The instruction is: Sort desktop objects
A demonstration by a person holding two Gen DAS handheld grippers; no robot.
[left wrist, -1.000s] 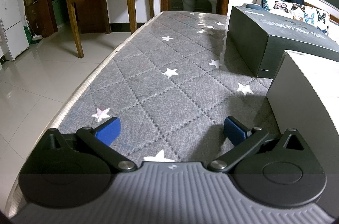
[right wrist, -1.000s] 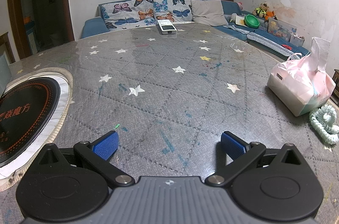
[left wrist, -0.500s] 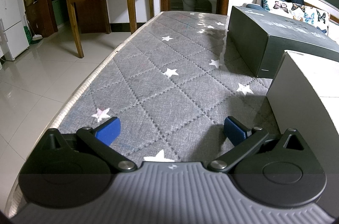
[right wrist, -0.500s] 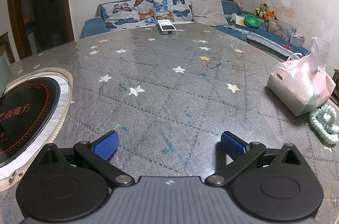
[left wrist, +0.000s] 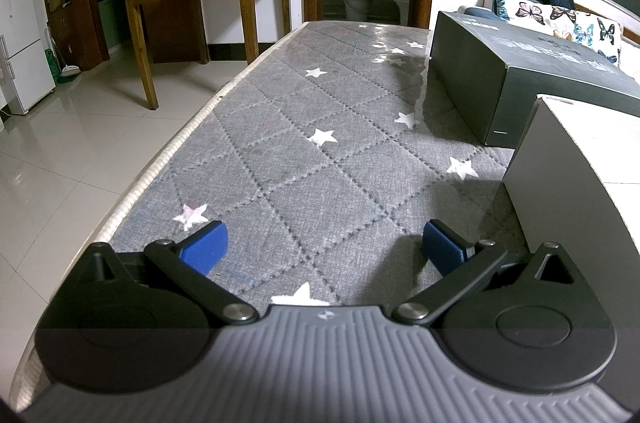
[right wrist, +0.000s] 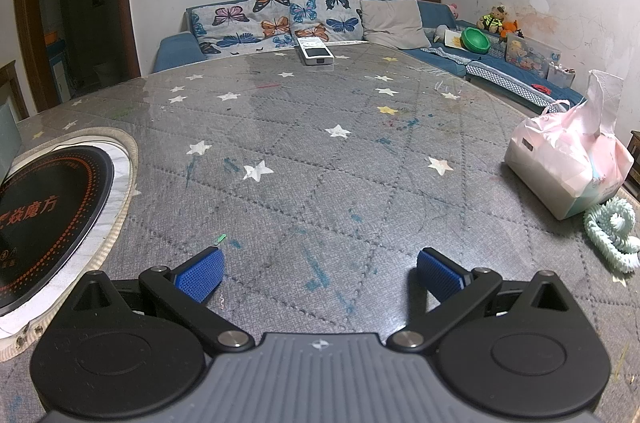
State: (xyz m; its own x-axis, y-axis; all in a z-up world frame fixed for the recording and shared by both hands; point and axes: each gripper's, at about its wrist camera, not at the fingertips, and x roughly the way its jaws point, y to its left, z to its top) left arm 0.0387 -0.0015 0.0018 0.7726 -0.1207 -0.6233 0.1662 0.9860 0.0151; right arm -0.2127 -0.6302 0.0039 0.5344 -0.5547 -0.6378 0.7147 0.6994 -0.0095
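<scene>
My left claw (left wrist: 324, 249) hangs wide and empty over the starred counter (left wrist: 320, 183), a dark box (left wrist: 520, 79) and a white box (left wrist: 580, 191) on its right. My right claw (right wrist: 318, 273) gapes empty too; tissue pack (right wrist: 568, 163) and green coil (right wrist: 612, 235) sit right, a remote (right wrist: 315, 51) at the far edge.

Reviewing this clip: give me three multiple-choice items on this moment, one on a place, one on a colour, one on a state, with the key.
1. Where is the remote control?
A. at the table's far edge
B. between the right tool's fingers
C. on the induction cooker

2. What colour is the tissue pack?
A. green
B. pink and white
C. black

3. What state is the left tool in?
A. shut on a box
B. open, holding nothing
C. shut, holding nothing

Key: 1 A, it lies far across the table near the sofa; 2 B, its wrapper shows this; 3 B, blue pads wide apart over bare cloth.
</scene>
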